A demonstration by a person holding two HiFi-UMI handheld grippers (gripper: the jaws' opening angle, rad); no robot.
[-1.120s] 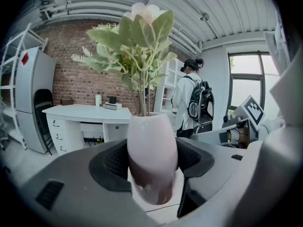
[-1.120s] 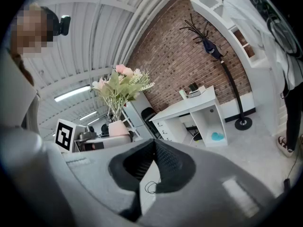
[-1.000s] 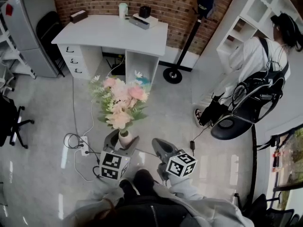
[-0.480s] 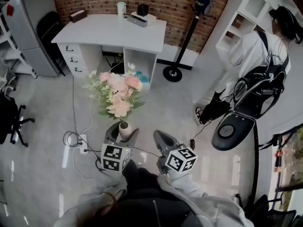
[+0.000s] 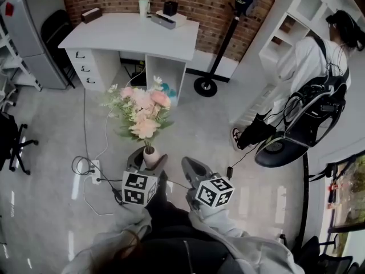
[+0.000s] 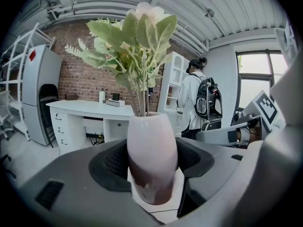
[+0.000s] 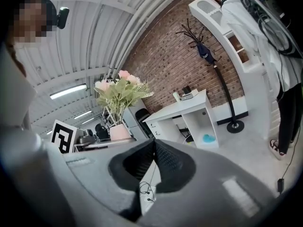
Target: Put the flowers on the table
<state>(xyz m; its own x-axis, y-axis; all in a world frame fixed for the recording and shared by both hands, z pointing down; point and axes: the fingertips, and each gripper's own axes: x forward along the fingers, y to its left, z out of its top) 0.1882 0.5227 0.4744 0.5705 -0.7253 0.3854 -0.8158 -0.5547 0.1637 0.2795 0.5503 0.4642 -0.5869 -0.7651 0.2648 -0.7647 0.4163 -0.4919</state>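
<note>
A pale pink vase [image 6: 151, 157] holds a bunch of pink and white flowers [image 5: 141, 110] with green leaves. My left gripper [image 5: 149, 161] is shut on the vase, its dark pads pressing both sides, and carries it upright above the floor. In the right gripper view the vase [image 7: 120, 132] and flowers [image 7: 120, 90] show at left. My right gripper [image 5: 186, 167] is shut with nothing in it, beside the left one. The white table [image 5: 128, 36] stands ahead by the brick wall, also seen in the left gripper view as the table [image 6: 92, 109].
On the table's far edge stand a cup [image 5: 144, 5], a black box [image 5: 170, 8] and a brown box [image 5: 91, 15]. A power strip and cables [image 5: 91, 167] lie on the floor at left. A person [image 5: 311, 67] with a backpack stands by white shelves at right. A coat stand [image 5: 206, 84] is close by.
The vase of flowers in my left gripper and the view have shifted a little nearer to the table. Both grippers keep their states.
</note>
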